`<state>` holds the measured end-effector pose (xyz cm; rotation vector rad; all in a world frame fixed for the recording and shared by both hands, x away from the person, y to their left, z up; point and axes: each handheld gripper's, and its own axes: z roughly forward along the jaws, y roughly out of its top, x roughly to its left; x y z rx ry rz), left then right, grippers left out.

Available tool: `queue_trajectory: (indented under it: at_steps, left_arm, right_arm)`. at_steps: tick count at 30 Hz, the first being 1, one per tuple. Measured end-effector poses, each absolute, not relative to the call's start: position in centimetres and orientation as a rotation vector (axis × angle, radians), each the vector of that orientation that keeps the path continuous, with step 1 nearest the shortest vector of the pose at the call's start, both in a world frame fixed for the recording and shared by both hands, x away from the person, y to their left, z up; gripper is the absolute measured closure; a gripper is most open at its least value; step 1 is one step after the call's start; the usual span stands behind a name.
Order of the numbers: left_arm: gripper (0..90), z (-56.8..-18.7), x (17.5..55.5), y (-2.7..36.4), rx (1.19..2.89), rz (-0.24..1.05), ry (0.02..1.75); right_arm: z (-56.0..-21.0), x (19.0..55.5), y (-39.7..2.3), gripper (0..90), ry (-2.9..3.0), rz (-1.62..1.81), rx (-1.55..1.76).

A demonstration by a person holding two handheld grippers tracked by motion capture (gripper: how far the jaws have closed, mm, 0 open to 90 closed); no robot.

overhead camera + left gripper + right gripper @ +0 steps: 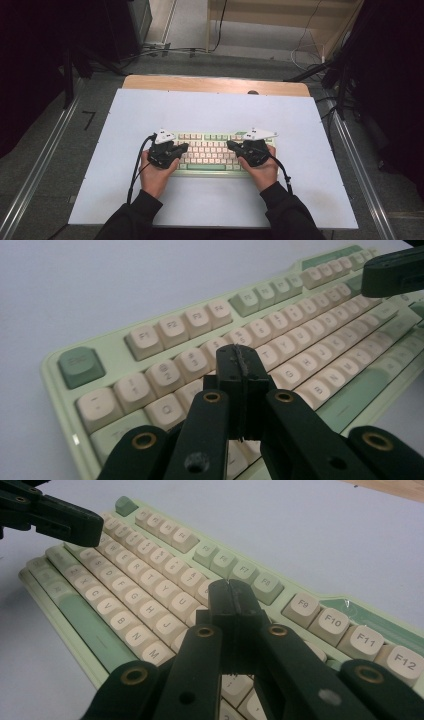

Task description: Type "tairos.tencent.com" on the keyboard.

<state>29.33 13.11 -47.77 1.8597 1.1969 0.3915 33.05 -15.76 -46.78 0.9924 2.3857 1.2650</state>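
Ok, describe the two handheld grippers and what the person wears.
Both the left gripper and right gripper are black, two-jawed, with brass-coloured pivot rivets, a pale three-cornered plate on top and a black trailing cable. The sleeves are black.

The keyboard (pixel 210 152) has a pale mint-green case. Most keycaps are cream with dark grey legends. The space bar (pixel 210 167) is a deeper sage green, as are the escape key (pixel 80 366) at the far left corner and a group of function keys (pixel 235 567). A glossy green strip (pixel 380 620) runs along the far right edge of the case.

The left gripper (pixel 184 147) and right gripper (pixel 231 145) are matte black, with brass-coloured rivets at the joints. Each carries a light grey plate on top.

The table cover (pixel 210 107) is plain white. The far table edge (pixel 215 83) is light wood. The sleeves (pixel 135 215) are black.
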Motion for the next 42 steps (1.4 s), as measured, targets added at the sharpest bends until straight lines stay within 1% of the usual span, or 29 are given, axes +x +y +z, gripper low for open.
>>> queue_trajectory:
  at_steps: [4, 17, 42]
  left_arm:
    - [90.0, -48.0, 29.2, 14.0, 1.862, 0.402, 1.212]
    - [90.0, -48.5, 28.8, 14.7, 1.893, 0.397, 1.237]
    - [90.0, -49.0, 29.0, 14.6, 1.912, 0.386, 1.256]
  right_arm:
    - [-46.8, 33.0, -15.8, 88.3, 2.385, 1.265, 0.991]
    - [-46.8, 33.0, -15.7, 88.3, 2.385, 1.263, 0.991]
    - [-47.0, 32.9, -15.5, 88.3, 2.398, 1.252, 0.991]
